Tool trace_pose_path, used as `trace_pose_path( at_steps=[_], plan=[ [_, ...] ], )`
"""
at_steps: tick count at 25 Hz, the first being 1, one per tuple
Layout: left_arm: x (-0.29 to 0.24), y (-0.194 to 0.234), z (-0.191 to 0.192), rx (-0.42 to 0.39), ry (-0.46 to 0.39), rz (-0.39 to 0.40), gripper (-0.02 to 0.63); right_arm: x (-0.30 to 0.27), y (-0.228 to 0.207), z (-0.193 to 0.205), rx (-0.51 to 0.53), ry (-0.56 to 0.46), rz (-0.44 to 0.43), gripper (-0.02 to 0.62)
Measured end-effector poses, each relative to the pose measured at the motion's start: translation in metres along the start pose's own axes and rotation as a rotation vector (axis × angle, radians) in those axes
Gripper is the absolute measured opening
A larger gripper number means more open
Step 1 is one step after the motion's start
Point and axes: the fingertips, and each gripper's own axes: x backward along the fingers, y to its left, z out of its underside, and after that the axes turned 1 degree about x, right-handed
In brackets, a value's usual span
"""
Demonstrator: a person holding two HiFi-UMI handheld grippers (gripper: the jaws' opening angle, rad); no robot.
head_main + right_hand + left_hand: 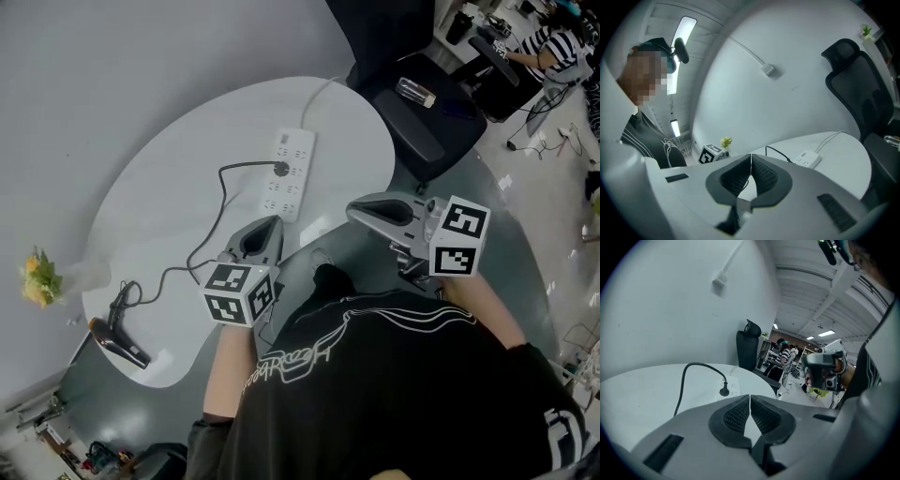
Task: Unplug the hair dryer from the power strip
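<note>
A white power strip lies on the round white table, with a black plug seated in it. The black cord runs down to the hair dryer lying at the table's near left edge. My left gripper hovers just short of the strip, jaws shut and empty. My right gripper hangs at the table's right edge, also shut and empty. In the left gripper view the plug and strip lie ahead of the jaws. In the right gripper view the strip sits to the right of the jaws.
A black office chair with a bottle on its seat stands beyond the table. A small vase of yellow flowers is at the table's left edge. A white cable leaves the strip toward the wall. People sit at desks far right.
</note>
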Motion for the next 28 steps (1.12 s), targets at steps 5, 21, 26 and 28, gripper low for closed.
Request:
trace_pose_path(
  at_steps=[5,21,26,28],
  plan=[
    [-0.025,0.043,0.002,0.024,0.049,-0.014,0.008,-0.030,-0.028,-0.017,-0.022,0.018,0.024,-0.002],
    [-0.080,0.096,0.035,0.092,0.162,-0.188,0.008,-0.053,-0.084,-0.025,-0.072,0.104,-0.071,-0.003],
    [-0.086,0.103,0.045,0.015,0.206,-0.243,0.008,-0.056,-0.093,-0.011,-0.051,0.151,-0.110,-0.002],
    [-0.085,0.103,0.046,-0.019,0.210,-0.269,0.008,-0.055,-0.092,-0.008,-0.036,0.168,-0.128,-0.003]
  ],
)
